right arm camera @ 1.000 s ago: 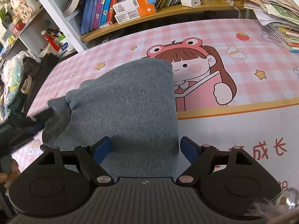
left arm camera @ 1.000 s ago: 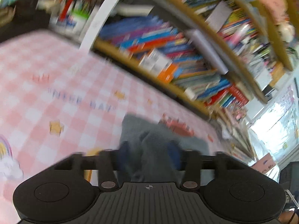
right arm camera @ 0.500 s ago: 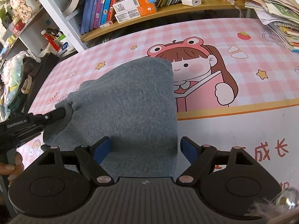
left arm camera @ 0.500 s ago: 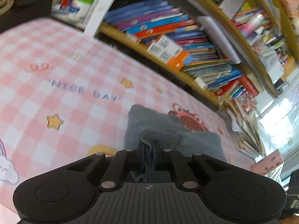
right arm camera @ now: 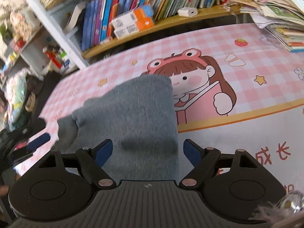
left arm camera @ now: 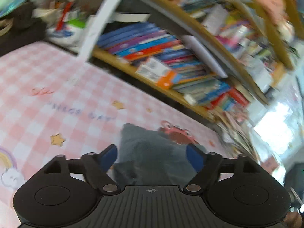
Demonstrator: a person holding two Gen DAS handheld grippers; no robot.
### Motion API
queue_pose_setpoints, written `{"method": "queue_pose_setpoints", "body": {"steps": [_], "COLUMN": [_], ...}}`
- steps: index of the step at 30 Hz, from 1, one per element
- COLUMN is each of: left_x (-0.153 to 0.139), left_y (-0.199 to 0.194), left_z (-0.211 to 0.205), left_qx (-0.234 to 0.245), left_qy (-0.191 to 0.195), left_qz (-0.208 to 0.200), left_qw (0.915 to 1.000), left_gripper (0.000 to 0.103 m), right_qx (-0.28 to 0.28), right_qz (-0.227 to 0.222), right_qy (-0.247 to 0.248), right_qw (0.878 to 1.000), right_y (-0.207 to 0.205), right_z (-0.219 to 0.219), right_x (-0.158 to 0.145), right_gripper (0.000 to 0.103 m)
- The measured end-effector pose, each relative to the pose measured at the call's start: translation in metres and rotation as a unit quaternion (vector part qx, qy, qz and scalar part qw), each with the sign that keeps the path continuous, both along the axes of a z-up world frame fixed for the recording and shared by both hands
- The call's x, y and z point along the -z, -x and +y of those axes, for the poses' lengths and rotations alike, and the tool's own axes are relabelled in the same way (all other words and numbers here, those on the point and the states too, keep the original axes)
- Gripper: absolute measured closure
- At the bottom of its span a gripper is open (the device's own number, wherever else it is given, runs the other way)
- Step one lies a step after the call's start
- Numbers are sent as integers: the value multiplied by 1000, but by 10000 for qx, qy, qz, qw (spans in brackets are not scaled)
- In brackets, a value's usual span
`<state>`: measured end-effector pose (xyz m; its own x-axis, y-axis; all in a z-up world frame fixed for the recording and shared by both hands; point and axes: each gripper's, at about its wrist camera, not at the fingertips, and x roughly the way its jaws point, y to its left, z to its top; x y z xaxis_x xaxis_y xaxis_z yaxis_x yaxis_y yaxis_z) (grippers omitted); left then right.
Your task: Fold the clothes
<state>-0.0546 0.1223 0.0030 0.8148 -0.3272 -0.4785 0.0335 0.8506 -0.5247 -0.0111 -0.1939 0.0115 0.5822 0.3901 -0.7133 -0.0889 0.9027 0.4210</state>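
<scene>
grey sweater point(right arm camera: 136, 114) is lying folded on the desk point(right arm camera: 237, 57), over the pink checked mat, its far corner covering part of the cartoon girl print point(right arm camera: 199, 87). right claw point(right arm camera: 146, 150) hangs over the near end of it with jaws wide apart, pads not pressing the cloth. left claw point(left arm camera: 152, 153) is at the sweater's left end and its jaws are opening, cloth sitting between them but not pinched (that view is pretty blurry). bookshelf point(right arm camera: 152, 9) runs along the desk's far edge.
</scene>
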Motion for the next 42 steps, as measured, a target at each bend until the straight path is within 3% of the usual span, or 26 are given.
{"method": "queue_pose_setpoints", "body": {"steps": [4, 10, 19, 24, 26, 28, 31, 42], "left_x": [6, 28, 53, 59, 54, 46, 37, 51], "left_y": [-7, -22, -35, -40, -39, -39, -40, -49], "left_z": [-12, -8, -1, -1, -4, -9, -14, -4], "left_qx": [261, 237, 502, 661, 709, 753, 801, 796], "left_qy": [-288, -226, 409, 638, 529, 289, 0, 385], "left_qz": [388, 1098, 1472, 1557, 1500, 1423, 1370, 1587], "left_qw": [9985, 9934, 9870, 9835, 9847, 9865, 9873, 9834], "left_gripper": [17, 18, 19, 34, 45, 48, 47, 37], "right_qx": [156, 305, 244, 56, -67, -351, -613, -344], "right_qz": [283, 676, 889, 880, 687, 289, 57, 646], "right_qy": [-296, -527, -670, -676, -478, -87, 131, -340], "right_qw": [9990, 9959, 9935, 9938, 9965, 9989, 9980, 9967], "right_y": [-7, -13, -22, -27, -24, -19, -17, -33], "right_z": [-8, -14, -12, -6, 0, 11, 17, 3], "right_x": [8, 22, 31, 32, 24, 10, 3, 25], "right_gripper": [23, 23, 26, 45, 56, 63, 64, 45]}}
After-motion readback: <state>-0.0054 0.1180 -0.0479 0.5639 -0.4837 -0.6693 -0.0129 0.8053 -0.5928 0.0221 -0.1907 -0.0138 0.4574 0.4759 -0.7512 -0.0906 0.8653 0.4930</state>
